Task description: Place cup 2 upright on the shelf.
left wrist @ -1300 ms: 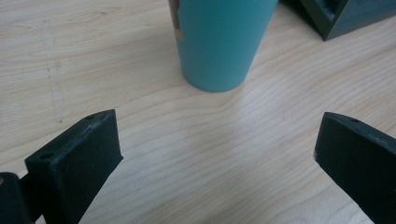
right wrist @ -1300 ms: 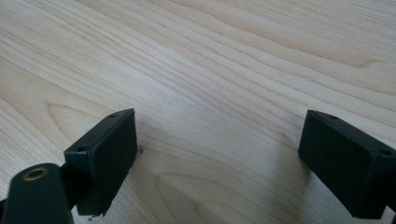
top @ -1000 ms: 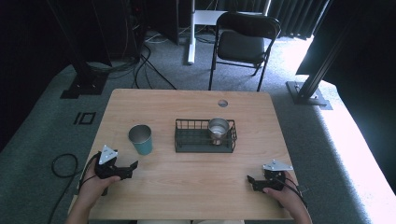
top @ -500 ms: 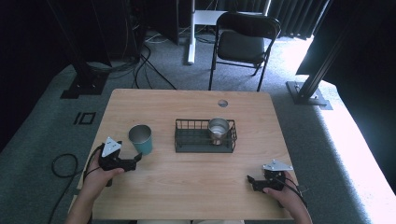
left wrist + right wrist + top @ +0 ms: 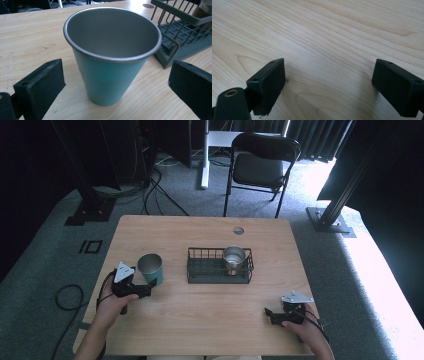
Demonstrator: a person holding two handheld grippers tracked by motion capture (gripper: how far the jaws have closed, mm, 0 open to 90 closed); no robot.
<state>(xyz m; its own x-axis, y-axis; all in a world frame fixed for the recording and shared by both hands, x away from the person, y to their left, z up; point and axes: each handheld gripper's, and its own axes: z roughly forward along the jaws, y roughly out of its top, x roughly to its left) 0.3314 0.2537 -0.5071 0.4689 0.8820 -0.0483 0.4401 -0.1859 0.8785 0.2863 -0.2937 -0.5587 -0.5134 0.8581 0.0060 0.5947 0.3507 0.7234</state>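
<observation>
A teal metal cup (image 5: 150, 268) stands upright on the wooden table (image 5: 210, 315), left of a dark wire basket (image 5: 202, 268). A second, silver-and-copper cup (image 5: 233, 259) stands inside the basket's right half. My left gripper (image 5: 150, 287) is open right at the teal cup's near side. In the left gripper view the teal cup (image 5: 112, 62) rises between the two spread jaws, with neither touching it. My right gripper (image 5: 269, 315) rests open near the table's front right; its view holds bare table wood (image 5: 329, 50) between its pads.
The wire basket's corner (image 5: 175, 32) lies just beyond the teal cup. A round cable hole (image 5: 238, 230) sits at the table's far edge. A black folding chair (image 5: 262, 165) stands behind the table, and cables (image 5: 65, 295) lie on the floor at left.
My left gripper has moved forward and to the right, up to the teal cup, which now stands between its jaws. The right gripper has stayed in place.
</observation>
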